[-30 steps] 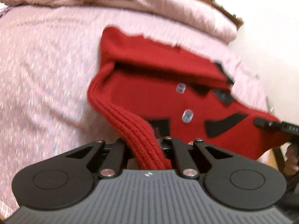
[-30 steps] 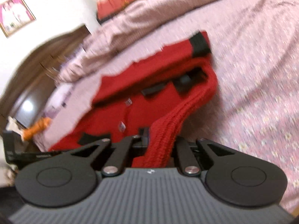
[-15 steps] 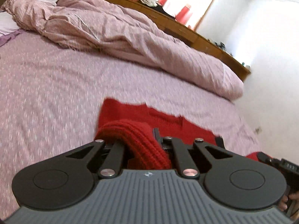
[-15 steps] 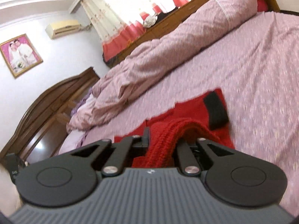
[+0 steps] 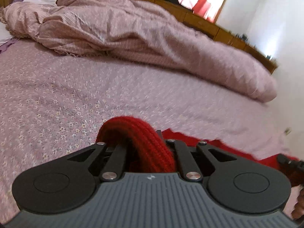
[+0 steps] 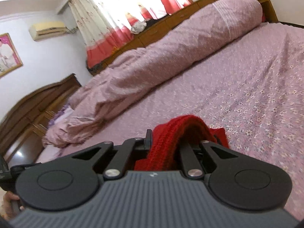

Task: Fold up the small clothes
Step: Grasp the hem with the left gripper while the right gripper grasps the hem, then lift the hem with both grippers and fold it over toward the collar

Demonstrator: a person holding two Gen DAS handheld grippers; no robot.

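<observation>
1. Both grippers clamp the red knitted sweater (image 5: 144,144): left gripper (image 5: 150,152) and right gripper (image 6: 163,148) fingers closed on ribbed folds, low centre.
2. Sweater hangs over the floral bed (image 5: 57,95); rolled duvet (image 6: 171,57) across upper frame.

No legible text, labels, brands or numbers in either view. Small pale emblem on the grey ribbed housing of the left gripper (image 5: 146,142) and of the right gripper (image 6: 163,142), too small to read. Framed picture (image 6: 7,55) on the wall shows no lettering. Air conditioner (image 6: 48,29): no readable marking.
</observation>
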